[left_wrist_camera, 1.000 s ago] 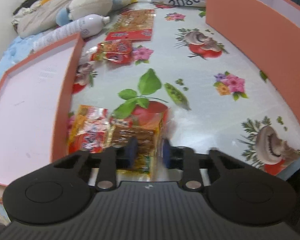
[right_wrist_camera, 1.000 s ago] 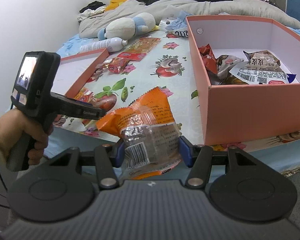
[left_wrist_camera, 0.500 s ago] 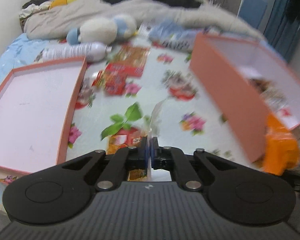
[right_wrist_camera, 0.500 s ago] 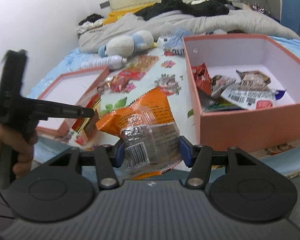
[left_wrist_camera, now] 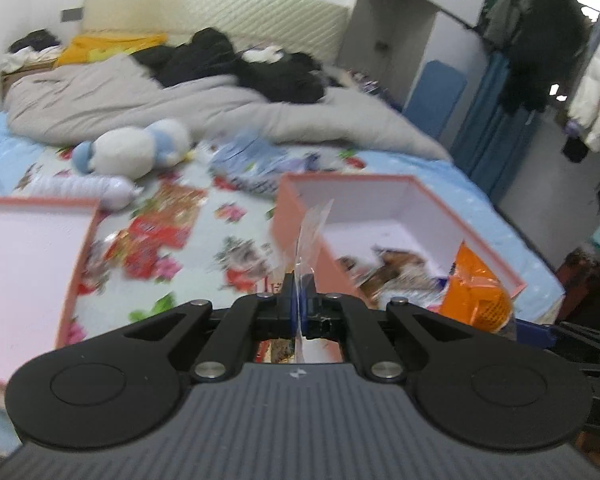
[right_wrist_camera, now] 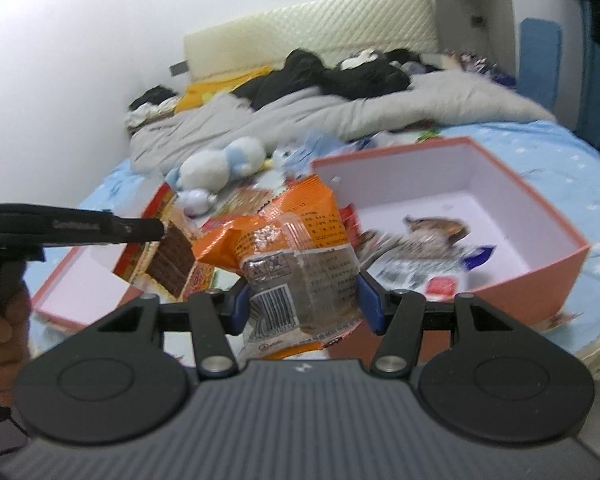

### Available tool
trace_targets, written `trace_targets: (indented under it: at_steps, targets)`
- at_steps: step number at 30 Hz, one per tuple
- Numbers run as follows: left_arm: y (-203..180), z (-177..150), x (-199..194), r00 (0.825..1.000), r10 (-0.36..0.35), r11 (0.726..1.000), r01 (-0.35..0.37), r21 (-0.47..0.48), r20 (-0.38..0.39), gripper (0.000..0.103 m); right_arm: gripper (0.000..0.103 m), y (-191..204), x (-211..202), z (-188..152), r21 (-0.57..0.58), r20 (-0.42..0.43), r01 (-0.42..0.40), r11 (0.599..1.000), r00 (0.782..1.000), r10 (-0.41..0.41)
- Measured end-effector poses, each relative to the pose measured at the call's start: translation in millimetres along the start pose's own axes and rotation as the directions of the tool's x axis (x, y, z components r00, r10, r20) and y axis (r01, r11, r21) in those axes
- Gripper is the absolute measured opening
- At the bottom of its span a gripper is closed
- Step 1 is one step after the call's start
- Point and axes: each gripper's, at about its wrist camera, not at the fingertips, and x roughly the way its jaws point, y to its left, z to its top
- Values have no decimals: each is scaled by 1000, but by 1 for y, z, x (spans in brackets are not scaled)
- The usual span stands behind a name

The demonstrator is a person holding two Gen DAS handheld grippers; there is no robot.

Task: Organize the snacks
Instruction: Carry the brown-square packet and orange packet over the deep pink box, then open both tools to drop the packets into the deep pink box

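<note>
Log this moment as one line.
left tool: shut on red-brown snack pack | right tool: shut on orange snack bag | both raised near pink box

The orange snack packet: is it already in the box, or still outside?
Outside. The right gripper jaws clamp the orange snack packet, in front of the pink box.

Quick count: two grippers, left gripper (left_wrist_camera: 299,312) and right gripper (right_wrist_camera: 302,304), each pinching one snack, a flat brown pack (right_wrist_camera: 172,258) and an orange bag (right_wrist_camera: 296,248). One deep pink box (right_wrist_camera: 540,272), one shallow lid (left_wrist_camera: 80,264), one plush toy (left_wrist_camera: 132,156), one white bottle (left_wrist_camera: 88,188).
</note>
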Motion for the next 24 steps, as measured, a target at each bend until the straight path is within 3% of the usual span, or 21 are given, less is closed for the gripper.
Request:
trace_targets:
  at_steps: [6, 14, 24]
  targets:
    - [-44, 43, 6, 994, -102, 994, 100, 48, 47, 2, 57, -27, -17, 33, -16, 88, 60, 998, 994, -59]
    - [-99, 86, 44, 982, -184, 977, 176, 123, 52, 2, 57, -65, -1, 63, -14, 121, 143, 990, 983, -141]
    - [-117, 89, 151, 977, -190, 975, 200, 100, -99, 3, 57, -108, 61, 63, 25, 11, 170, 985, 985, -170]
